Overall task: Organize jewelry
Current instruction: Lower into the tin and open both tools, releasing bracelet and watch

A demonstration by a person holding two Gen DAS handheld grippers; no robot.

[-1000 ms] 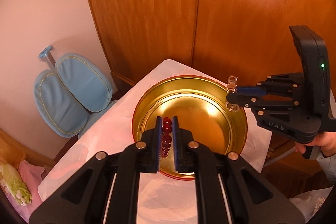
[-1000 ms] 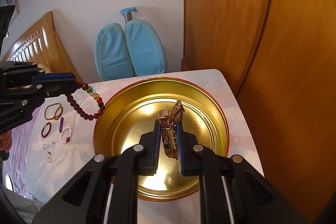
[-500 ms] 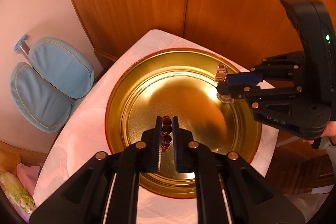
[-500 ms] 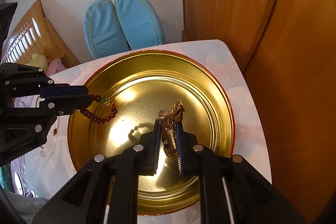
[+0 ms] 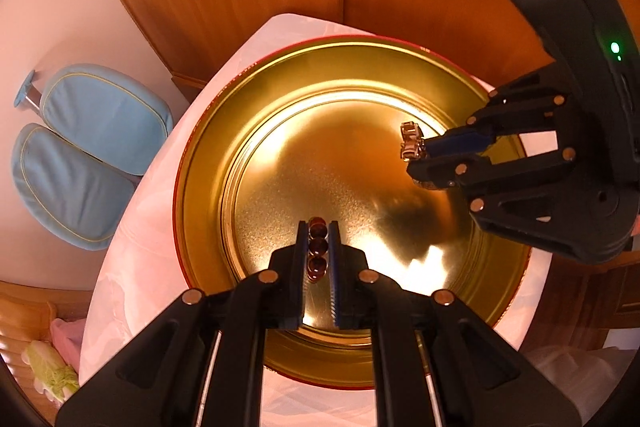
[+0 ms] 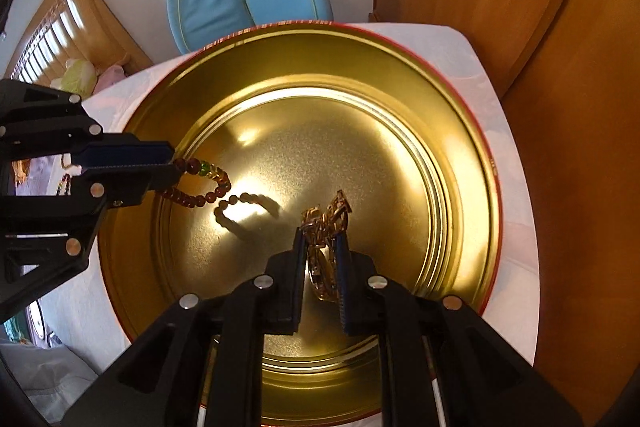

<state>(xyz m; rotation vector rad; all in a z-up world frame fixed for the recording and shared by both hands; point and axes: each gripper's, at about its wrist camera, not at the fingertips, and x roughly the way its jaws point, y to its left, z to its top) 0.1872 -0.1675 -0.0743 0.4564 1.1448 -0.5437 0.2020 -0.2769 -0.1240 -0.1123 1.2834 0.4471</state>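
With the left tool pinching a beaded bracelet and the right tool pinching a gold chain piece over the round gold tin, lowering each near the floor, well apart, before letting go seemed wisest against tangling.

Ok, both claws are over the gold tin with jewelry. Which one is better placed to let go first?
Left, probably. Its bead bracelet hangs low over the tin, its shadow close beneath. The left claw and the right claw, gripping a gold chain bracelet, both look clear to drop.
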